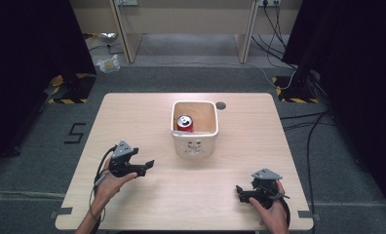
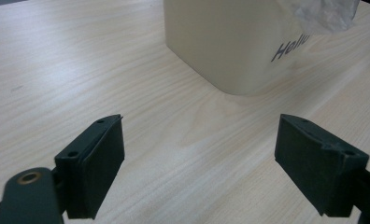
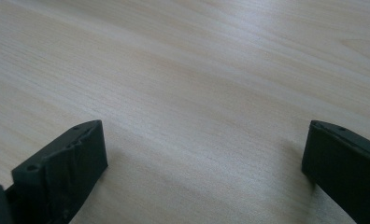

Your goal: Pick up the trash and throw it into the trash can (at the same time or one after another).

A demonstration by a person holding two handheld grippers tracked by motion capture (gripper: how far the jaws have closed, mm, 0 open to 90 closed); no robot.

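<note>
Both tongs stand wide and hold nothing. The left gripper (image 1: 144, 165) hangs above the table (image 1: 132, 117) toward its left edge, jaws aimed at the cream bin (image 1: 195, 146), which I take for a line-up toward that bin. In the left gripper view the bin's near wall (image 2: 220, 46) sits just ahead between the spread jaws. The right gripper (image 1: 240, 191) rests low by the near right corner, apart from the work, seemingly waiting. The red can (image 1: 184, 123) stands upright inside the bin, at the table's middle toward the far edge.
</note>
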